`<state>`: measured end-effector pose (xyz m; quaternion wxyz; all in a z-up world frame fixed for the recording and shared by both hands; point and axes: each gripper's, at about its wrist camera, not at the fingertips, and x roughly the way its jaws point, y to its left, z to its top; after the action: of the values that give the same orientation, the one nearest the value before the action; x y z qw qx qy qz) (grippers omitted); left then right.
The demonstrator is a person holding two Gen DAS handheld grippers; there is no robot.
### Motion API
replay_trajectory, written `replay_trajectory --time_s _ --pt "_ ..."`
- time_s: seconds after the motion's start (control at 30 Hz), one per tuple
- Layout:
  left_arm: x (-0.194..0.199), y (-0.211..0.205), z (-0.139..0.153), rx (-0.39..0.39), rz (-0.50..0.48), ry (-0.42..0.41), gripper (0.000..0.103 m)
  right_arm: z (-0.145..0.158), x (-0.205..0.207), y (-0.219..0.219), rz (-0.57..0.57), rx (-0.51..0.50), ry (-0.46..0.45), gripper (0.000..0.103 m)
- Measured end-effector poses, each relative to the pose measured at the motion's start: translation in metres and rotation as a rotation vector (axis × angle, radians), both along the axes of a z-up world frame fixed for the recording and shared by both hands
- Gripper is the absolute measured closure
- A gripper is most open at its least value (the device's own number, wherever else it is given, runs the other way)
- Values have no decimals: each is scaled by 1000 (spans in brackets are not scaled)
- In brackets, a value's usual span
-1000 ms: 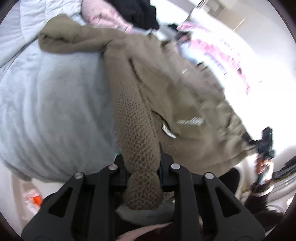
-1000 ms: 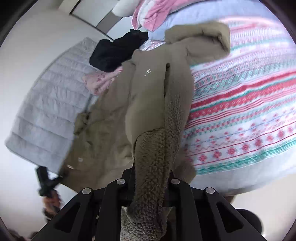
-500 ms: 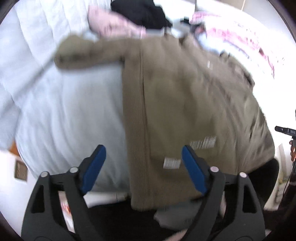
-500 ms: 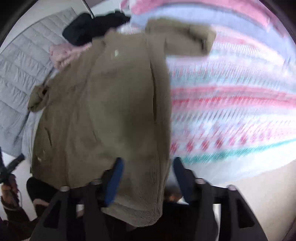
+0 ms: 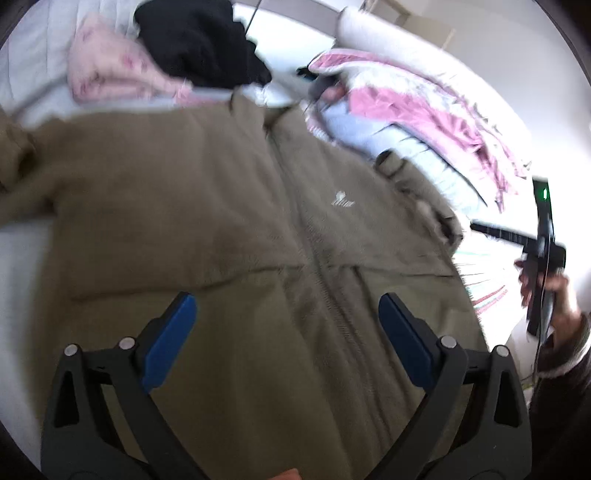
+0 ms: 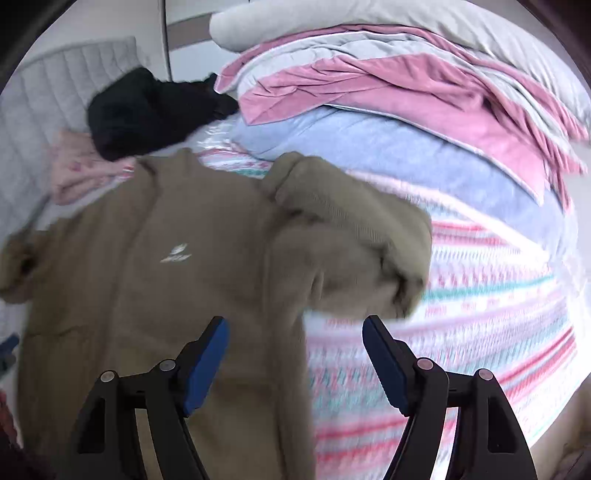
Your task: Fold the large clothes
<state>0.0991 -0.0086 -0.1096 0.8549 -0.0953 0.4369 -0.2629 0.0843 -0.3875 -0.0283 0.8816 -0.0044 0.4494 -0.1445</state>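
Here both grippers, the left gripper [image 5: 286, 328] and the right gripper [image 6: 295, 350], tilt down over the jacket [image 5: 221, 221] spread flat on the bed [image 6: 480, 314], jaws opening, gripping nothing.

Your jacket [image 6: 155, 295] is olive-brown all over, with a small white logo [image 6: 175, 254] on the chest. At 11 o'clock from it you have a black garment [image 6: 147, 110] and, just below that, a pale pink one [image 6: 74, 173] with darker pink specks. At 3 o'clock your bedspread [image 6: 480, 314] shows bands of pink, red and teal on white. At 1 o'clock the piled bedding [image 6: 406, 103] is rose pink over pale blue, with a grey-white pillow [image 6: 332, 14] on top. At 9 o'clock the quilt [image 6: 40, 85] is light grey. Each hand-held gripper, left [image 5: 287, 325] and right [image 6: 295, 347], is black with blue pads [image 6: 207, 358].
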Motion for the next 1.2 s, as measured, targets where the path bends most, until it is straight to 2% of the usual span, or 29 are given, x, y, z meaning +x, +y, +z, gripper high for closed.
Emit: replay_trajectory --time_s 0.07,0.17,0.3,0.43,0.5,0.53,0.57,0.6,0.63,0.67,0.83,0.97,1.1,1.2 --pt "3 -5 -19 1 12 32 5 -12 29 -1 12 -82 34 27" --pt "1 -13 -23 8 -36 -1 4 -33 76 -4 12 -204 83 27" --pt "3 -9 -34 22 -31 -13 5 -62 126 -21 -30 -251 118 27" --pt "8 -9 -35 10 -24 -8 4 -81 160 -40 -89 -281 138 27" --pt "9 -10 -34 12 -28 -14 5 -87 174 -47 -102 -338 143 28" --pt "9 -10 -34 12 -30 -17 4 -89 184 -50 -106 -369 145 32" --pt "10 -10 -34 9 -31 -22 4 -90 189 -53 -112 -416 153 51" --pt "10 -10 -35 9 -31 -22 4 -87 191 -57 -111 -429 161 62" --pt "11 -9 -37 6 -30 -19 5 -81 192 -61 -108 -418 152 78" --pt "11 -8 -37 -2 -31 -17 4 -68 189 -67 -118 -409 126 86" --pt "10 -6 -37 0 -42 -20 4 10 151 -115 -222 -456 -18 89" --pt "6 -10 -36 15 -58 -33 4 65 98 -175 -363 -450 -107 91" --pt "3 -14 -36 34 -69 -42 4 98 27 -247 -482 -389 -203 92" --pt "1 -16 -36 43 -72 -48 5 92 -22 -299 -566 -314 -235 92"
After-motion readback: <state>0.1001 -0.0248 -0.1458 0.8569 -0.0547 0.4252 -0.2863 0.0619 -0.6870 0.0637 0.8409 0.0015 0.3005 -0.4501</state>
